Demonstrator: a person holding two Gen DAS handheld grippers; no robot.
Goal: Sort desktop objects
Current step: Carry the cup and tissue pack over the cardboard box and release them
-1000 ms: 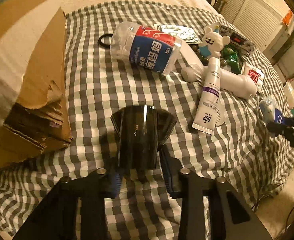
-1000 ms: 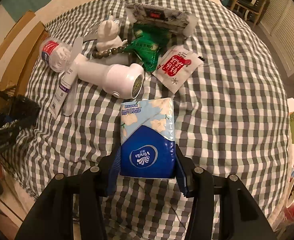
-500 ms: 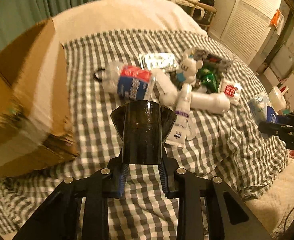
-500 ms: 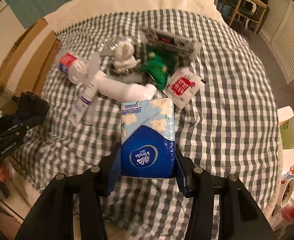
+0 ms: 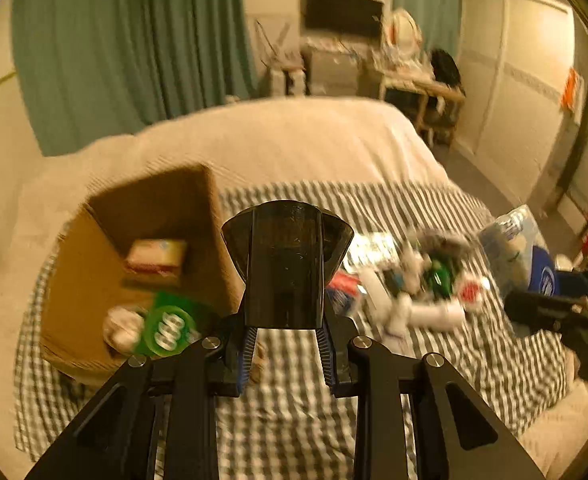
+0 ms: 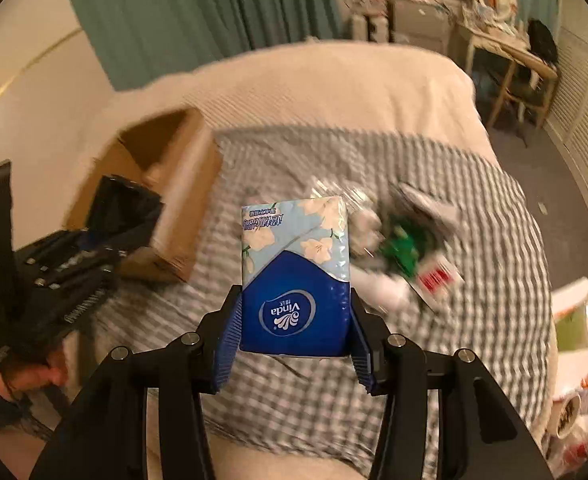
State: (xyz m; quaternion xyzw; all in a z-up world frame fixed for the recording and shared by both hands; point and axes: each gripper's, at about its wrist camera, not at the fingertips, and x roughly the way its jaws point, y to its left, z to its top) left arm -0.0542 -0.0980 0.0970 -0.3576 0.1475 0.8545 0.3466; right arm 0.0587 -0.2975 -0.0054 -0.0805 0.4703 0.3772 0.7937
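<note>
My left gripper (image 5: pixel 285 340) is shut on a dark glossy cup-shaped object (image 5: pixel 286 264) and holds it high above the checked cloth (image 5: pixel 302 420). My right gripper (image 6: pixel 294 344) is shut on a blue Vinda tissue pack (image 6: pixel 296 276), also raised; that pack shows at the right of the left wrist view (image 5: pixel 514 256). An open cardboard box (image 5: pixel 133 264) lies to the left, holding a green packet (image 5: pixel 167 324) and a small pale box (image 5: pixel 155 258). The left gripper with its dark object (image 6: pixel 121 208) shows beside the box (image 6: pixel 173 184) in the right wrist view.
A blurred pile of items lies on the cloth: a white tube (image 5: pixel 426 314), a green packet (image 6: pixel 402 248) and a red-and-white sachet (image 6: pixel 438 278). A drink cup (image 6: pixel 582 324) stands off the bed to the right. A desk and chair (image 6: pixel 510 68) stand beyond.
Both grippers have risen well above the bed with their objects and tilted up, so the room shows. The open top of the box has come into view.
</note>
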